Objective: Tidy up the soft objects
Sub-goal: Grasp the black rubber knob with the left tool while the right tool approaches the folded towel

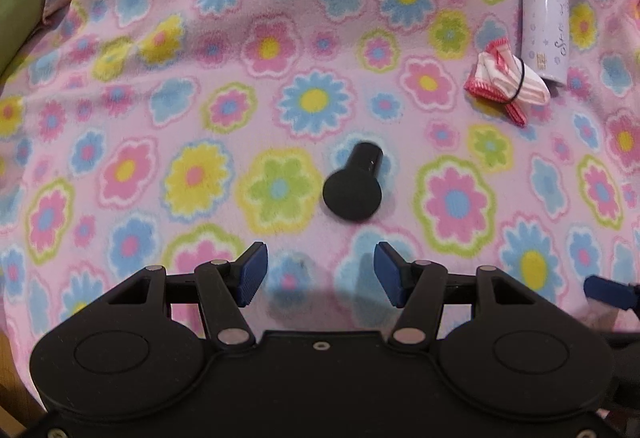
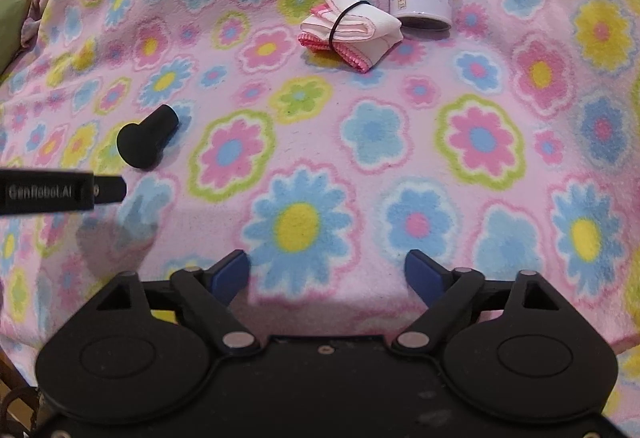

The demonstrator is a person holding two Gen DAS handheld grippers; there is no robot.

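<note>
I have both grippers angled down over a pink fleece blanket (image 1: 248, 86) printed with blue, yellow, green and pink flowers. My left gripper (image 1: 320, 274) has its 2 blue pads apart with only blanket showing between them; it holds nothing. My right gripper (image 2: 327, 276) stands wider, its jaws spread with a big blue flower showing in the gap, and it is empty too.

The soft thing I am after is a folded white cloth with pink edging (image 2: 352, 32), bound by a thin black band. It lies on the far part of the blanket, ahead of the right gripper and well apart from it. In the left view the same bundle (image 1: 506, 80) sits far to the right. Just beside it, at its far right side, lies a lilac bottle (image 1: 544, 14) on its side with a purple cap; whether they touch I cannot tell.

A black mushroom-shaped knob (image 1: 354, 184) lies on the blanket near the left gripper, just beyond its pads. From the right view, the left gripper's finger reaches in from the left edge, near that knob (image 2: 146, 140).
</note>
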